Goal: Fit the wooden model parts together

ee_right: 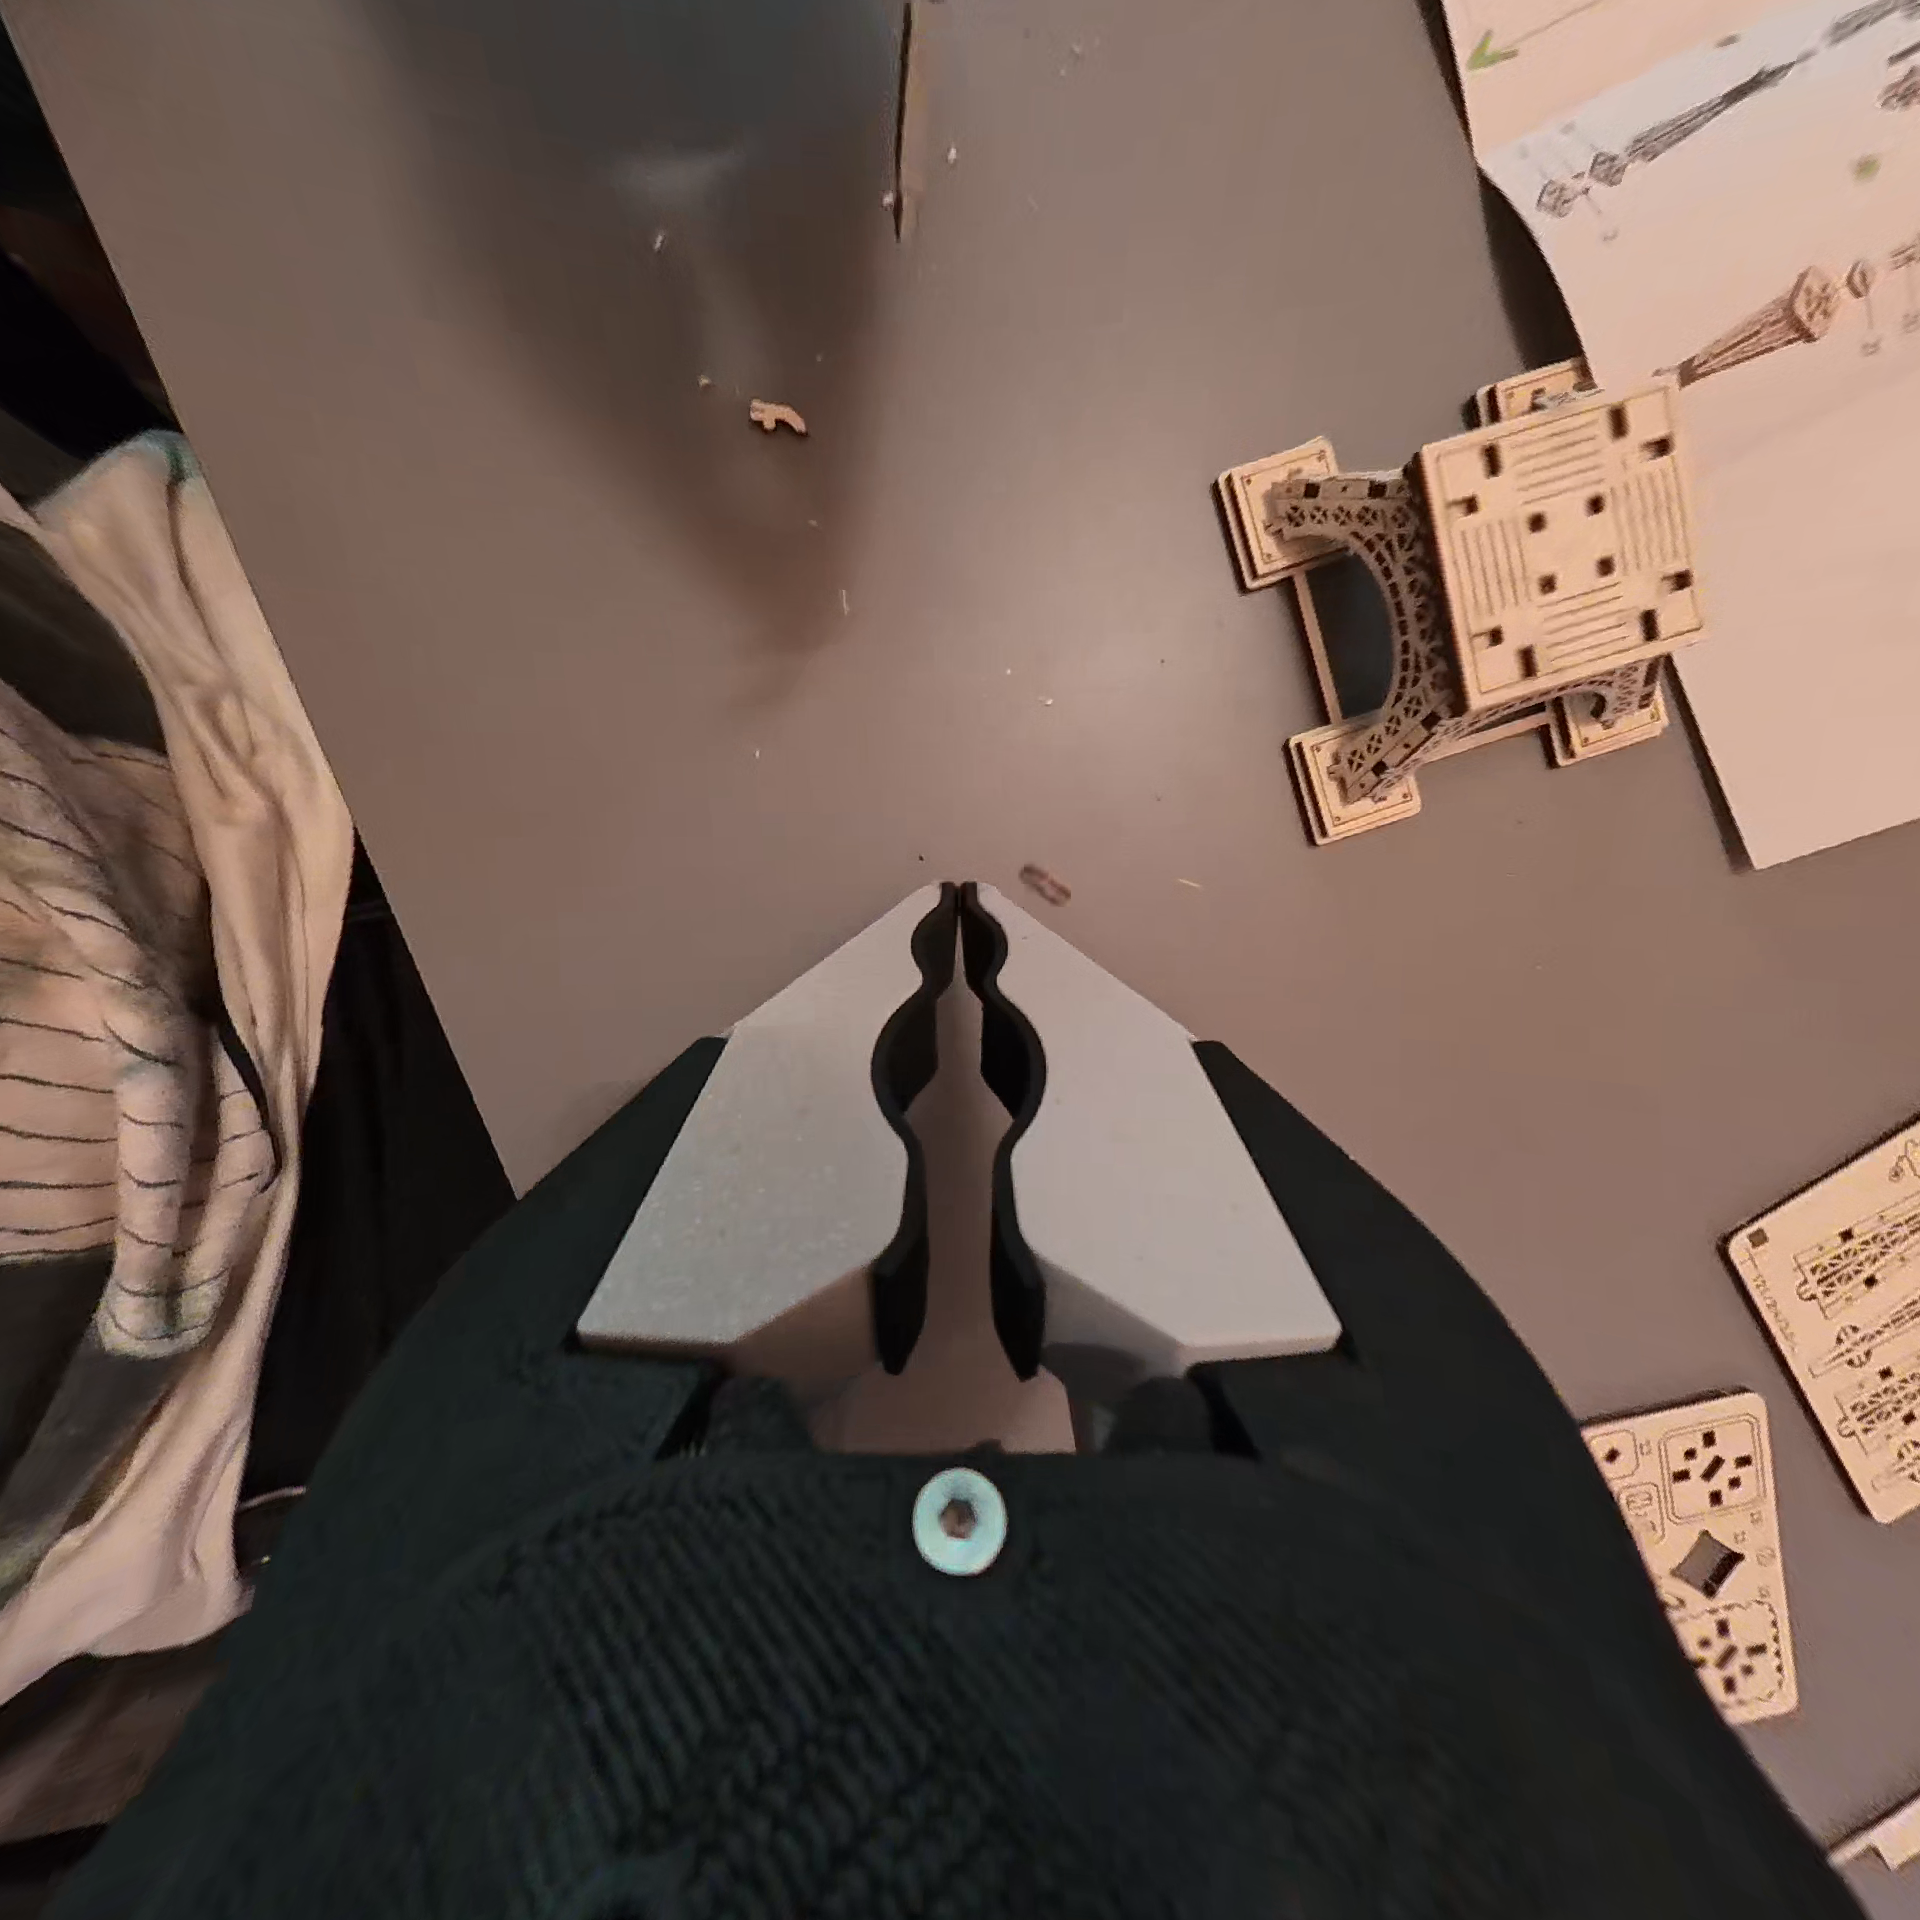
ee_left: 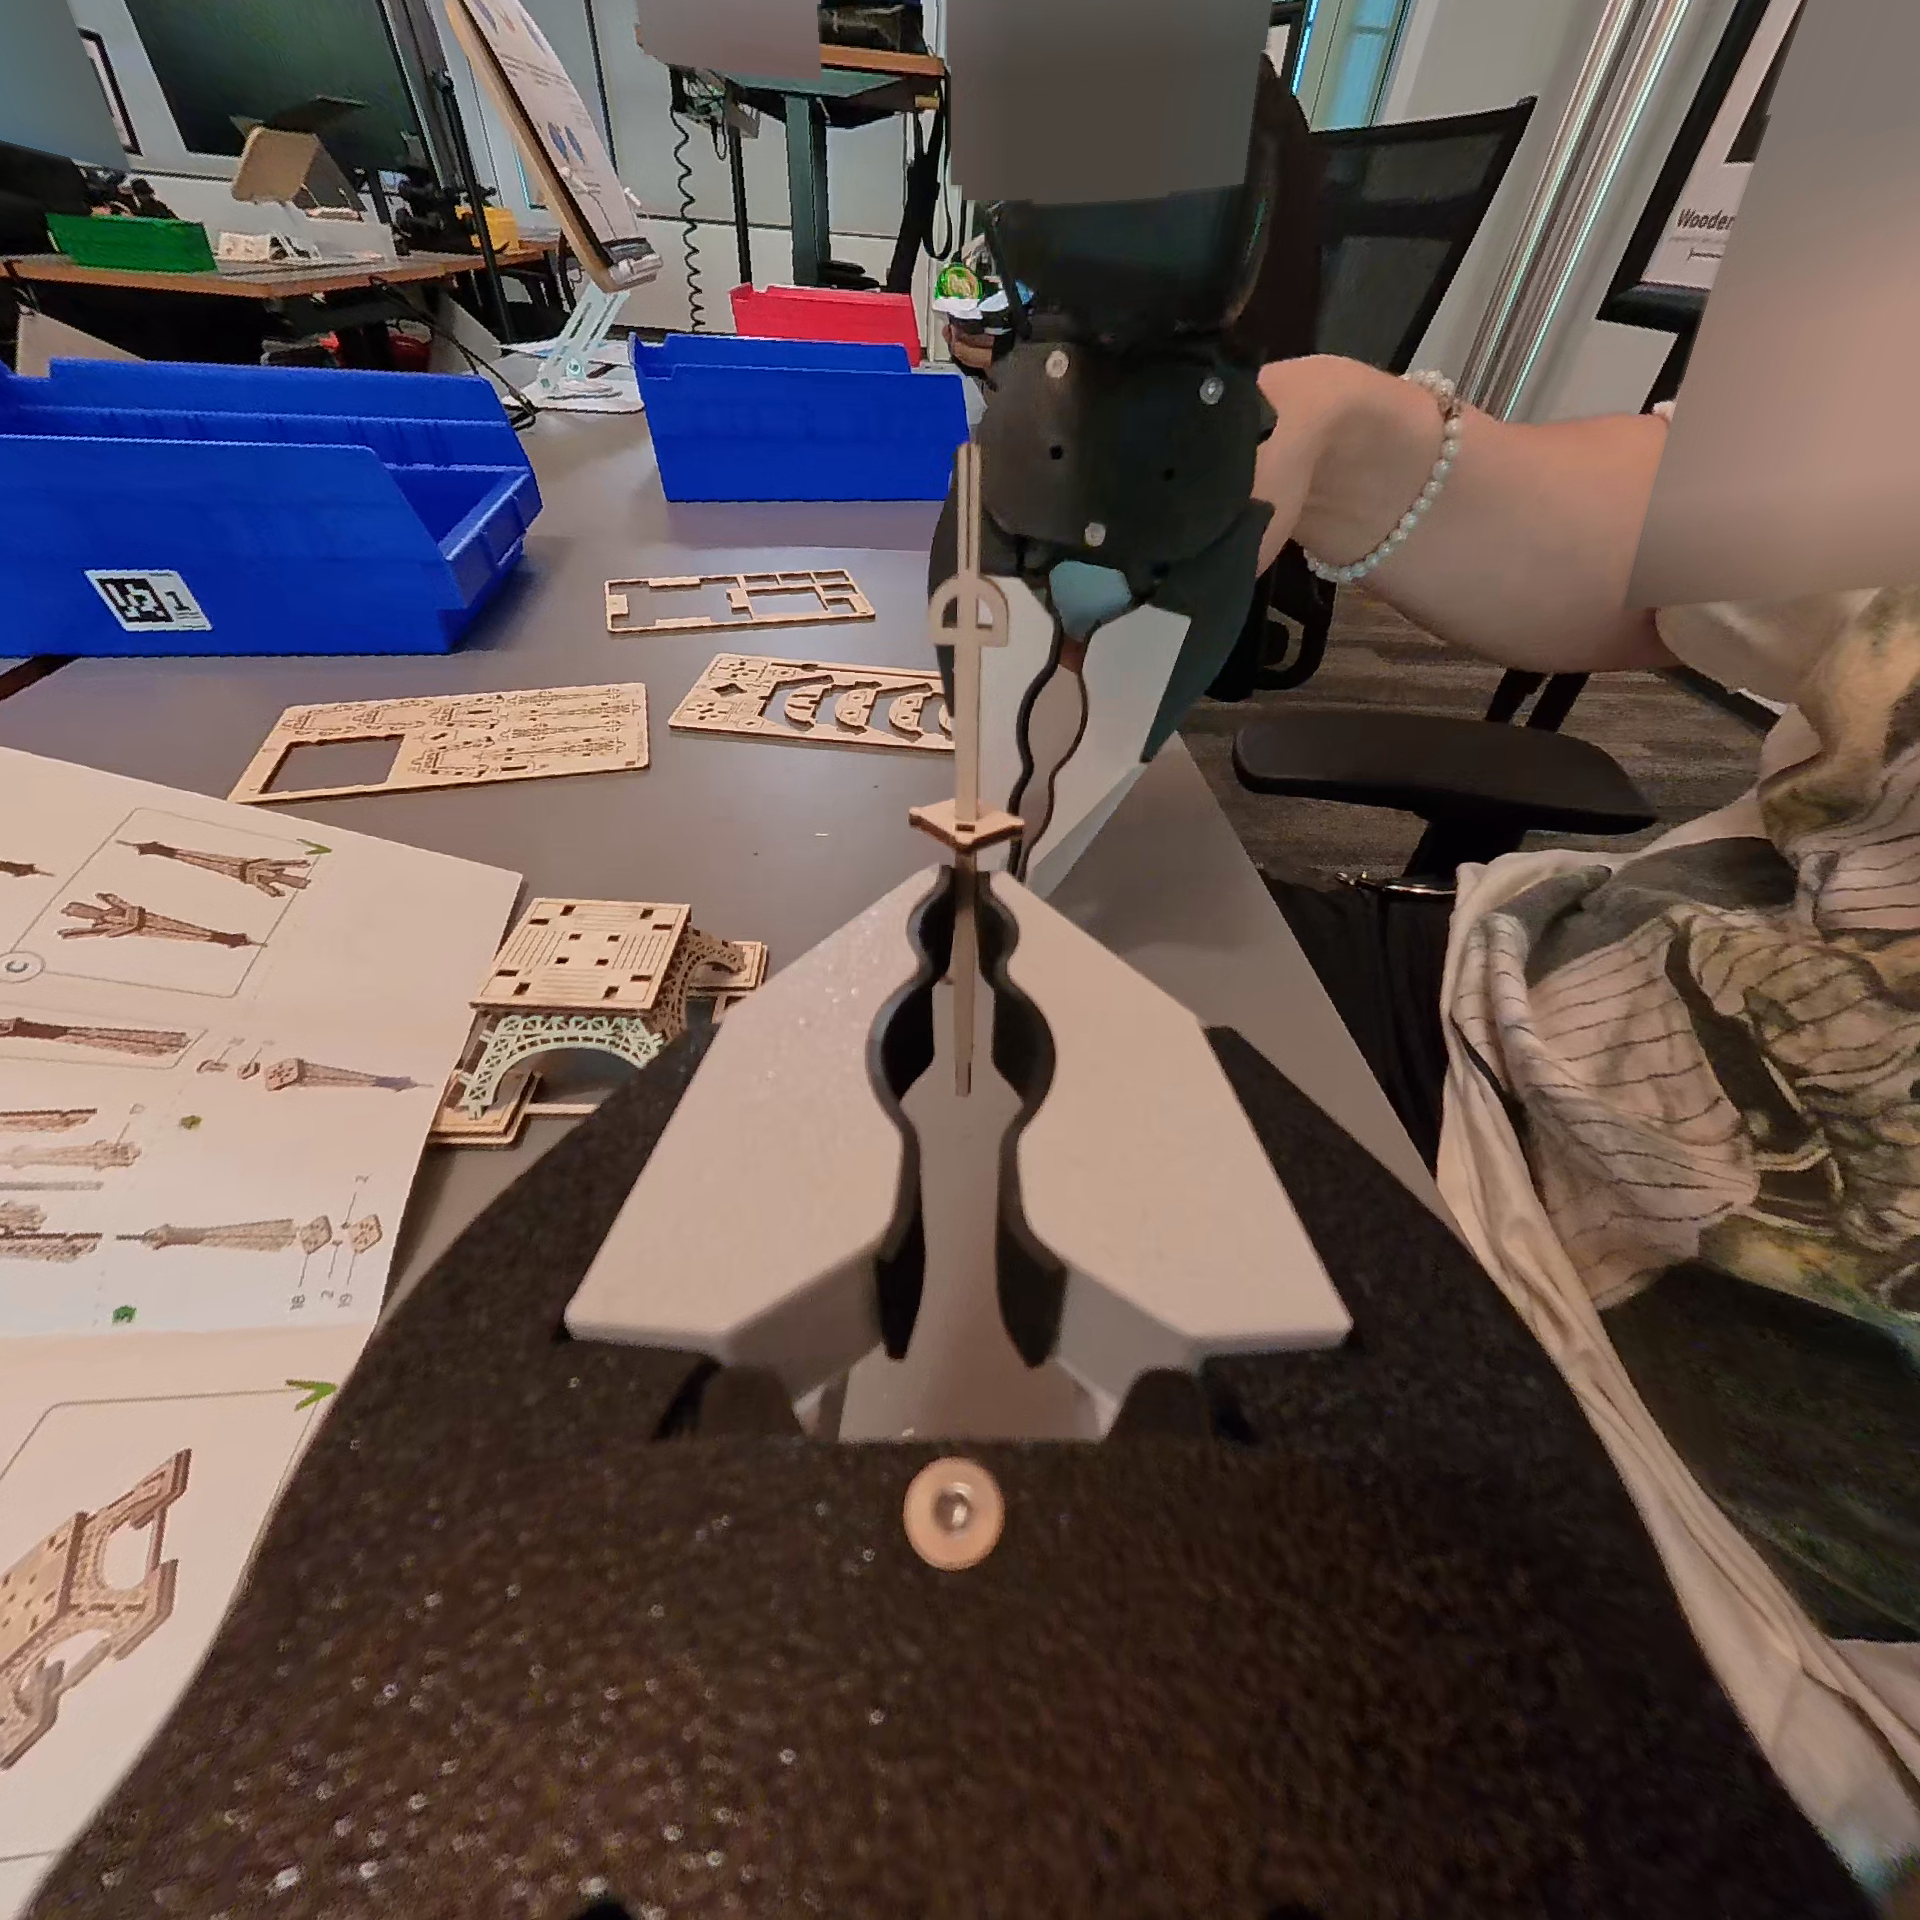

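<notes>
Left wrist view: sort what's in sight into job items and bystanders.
Job:
- wooden spire clamped in the left gripper
- tower base
- part sheets
- instruction sheet
- right gripper, shut and empty

Lying about:
- blue bins
- red bin
- office chair

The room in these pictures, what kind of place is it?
Probably an office or lab used as a workshop. Blue storage bins stand on the grey table, an office chair is beside it, and more desks with equipment stand behind.
</notes>
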Action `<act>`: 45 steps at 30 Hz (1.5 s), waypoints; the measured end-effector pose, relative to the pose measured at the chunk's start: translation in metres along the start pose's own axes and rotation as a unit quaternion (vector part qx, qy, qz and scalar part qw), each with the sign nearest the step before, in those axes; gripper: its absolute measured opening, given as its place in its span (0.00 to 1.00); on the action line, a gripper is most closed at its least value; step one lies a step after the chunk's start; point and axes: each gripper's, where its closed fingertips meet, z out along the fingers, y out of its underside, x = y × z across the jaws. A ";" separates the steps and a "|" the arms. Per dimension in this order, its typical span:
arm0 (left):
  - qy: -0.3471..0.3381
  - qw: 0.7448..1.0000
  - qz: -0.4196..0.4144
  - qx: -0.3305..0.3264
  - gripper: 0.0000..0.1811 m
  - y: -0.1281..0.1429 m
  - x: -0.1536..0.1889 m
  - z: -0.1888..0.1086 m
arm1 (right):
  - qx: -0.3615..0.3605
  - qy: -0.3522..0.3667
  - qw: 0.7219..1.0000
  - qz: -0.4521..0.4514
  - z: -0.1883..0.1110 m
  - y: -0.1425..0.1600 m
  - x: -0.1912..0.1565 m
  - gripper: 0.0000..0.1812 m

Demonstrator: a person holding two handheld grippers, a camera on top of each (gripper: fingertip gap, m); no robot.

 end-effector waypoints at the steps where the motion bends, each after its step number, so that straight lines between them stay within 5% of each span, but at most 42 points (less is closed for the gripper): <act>1: 0.000 1.000 0.000 0.001 0.00 0.000 0.000 0.000 | -0.009 0.002 1.000 0.005 0.002 0.004 0.002 0.00; 7: -0.001 1.000 -0.001 0.007 0.00 -0.001 -0.001 -0.002 | 0.002 0.053 0.999 -0.001 0.005 0.014 0.032 0.00; 15: 0.000 1.000 0.000 0.004 0.00 0.000 0.000 -0.002 | 0.009 0.060 0.976 -0.210 0.012 0.001 0.025 0.00; 24: 0.005 1.000 0.000 0.002 0.00 0.001 0.001 0.000 | -0.050 0.120 0.892 -0.433 0.014 -0.002 0.022 0.08; 31: 0.004 1.000 0.000 0.007 0.00 0.000 0.000 -0.001 | -0.098 0.155 0.807 -0.562 0.020 0.003 0.025 0.01; 36: 0.006 1.000 0.002 0.005 0.00 0.000 0.001 0.000 | -0.118 0.133 0.779 -0.601 0.024 0.008 0.022 0.02; 41: 0.007 1.000 0.002 0.005 0.00 0.000 0.002 0.000 | -0.120 0.110 0.777 -0.608 0.029 0.007 0.020 0.00; 45: 0.007 1.000 0.001 0.006 0.00 0.000 0.001 0.000 | -0.130 0.086 0.824 -0.545 0.029 0.007 0.020 0.00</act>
